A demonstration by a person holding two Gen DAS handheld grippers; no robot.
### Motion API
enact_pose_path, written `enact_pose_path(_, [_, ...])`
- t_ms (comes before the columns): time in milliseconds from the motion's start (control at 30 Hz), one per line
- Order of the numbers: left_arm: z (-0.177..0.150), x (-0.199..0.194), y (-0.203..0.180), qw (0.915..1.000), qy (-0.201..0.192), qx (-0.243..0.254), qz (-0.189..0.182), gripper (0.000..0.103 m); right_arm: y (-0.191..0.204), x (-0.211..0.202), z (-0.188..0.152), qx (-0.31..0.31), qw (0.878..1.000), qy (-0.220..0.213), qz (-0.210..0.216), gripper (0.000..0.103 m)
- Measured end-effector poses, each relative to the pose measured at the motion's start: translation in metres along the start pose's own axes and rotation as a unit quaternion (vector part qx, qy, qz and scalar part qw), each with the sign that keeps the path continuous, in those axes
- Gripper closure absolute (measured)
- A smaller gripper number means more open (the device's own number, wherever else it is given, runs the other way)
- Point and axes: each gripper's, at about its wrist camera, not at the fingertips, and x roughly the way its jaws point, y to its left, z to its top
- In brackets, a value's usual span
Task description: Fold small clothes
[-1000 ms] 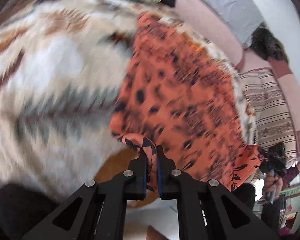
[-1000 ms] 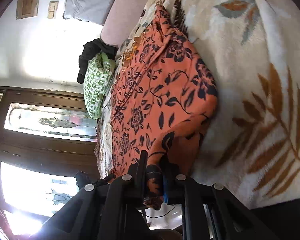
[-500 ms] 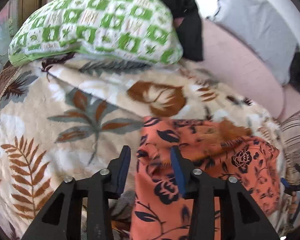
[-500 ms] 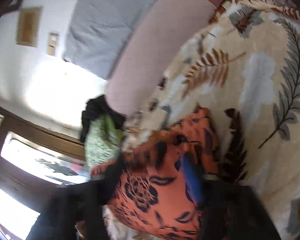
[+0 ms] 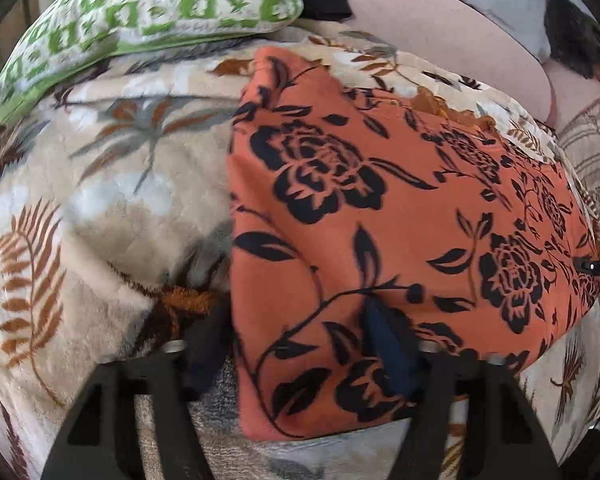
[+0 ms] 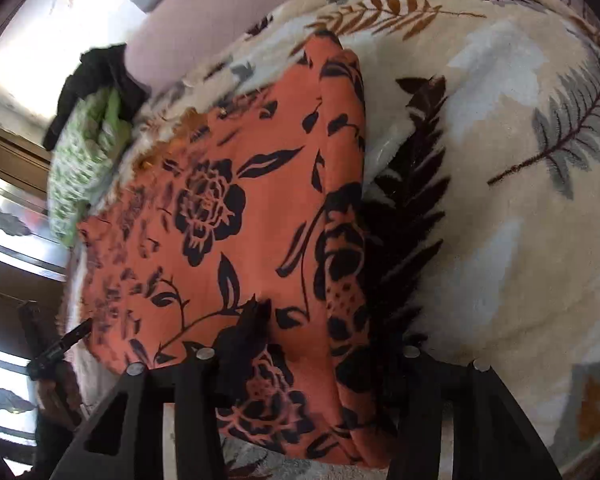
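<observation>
While both grippers' jaws close unclamped over orange cloth [image 5: 380,208], green pillow [image 5: 148,8] beyond

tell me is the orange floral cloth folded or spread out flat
Folded. The orange floral cloth lies doubled on the blanket, a rounded fold with stacked layers along its edge.

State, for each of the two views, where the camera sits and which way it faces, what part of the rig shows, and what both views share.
Left wrist: sits on the left gripper, facing steeply down at the orange floral garment on the leaf-print blanket; its jaws are closing.
Right wrist: sits on the right gripper, facing down over the same garment; its jaws are closing.
Shared: garment, blanket, green patterned pillow.
</observation>
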Motion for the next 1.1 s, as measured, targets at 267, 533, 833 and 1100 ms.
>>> enact_pose_path(267, [-0.005, -0.127, -0.009, 0.9958, -0.085, -0.014, -0.031, 0.086, 0.061, -0.115, -0.025, -0.025, 0.997, -0.069, 0.026, 0.083])
enact_pose_path(533, [-0.134, -0.092, 0.017, 0.9979, 0.045, -0.045, 0.008, 0.067, 0.015, -0.107, -0.177, 0.034, 0.999, 0.003, 0.041, 0.059])
enact_pose_path(833, [-0.099, -0.154, -0.002, 0.9943, -0.102, -0.003, 0.028, 0.037, 0.007, -0.137, -0.175, 0.052, 0.994, -0.092, 0.021, 0.021])
enact_pose_path(1100, [-0.118, -0.096, -0.035, 0.9988, -0.042, 0.012, 0.022, 0.037, 0.006, -0.054, -0.085, 0.102, 0.976, -0.061, 0.184, 0.011])
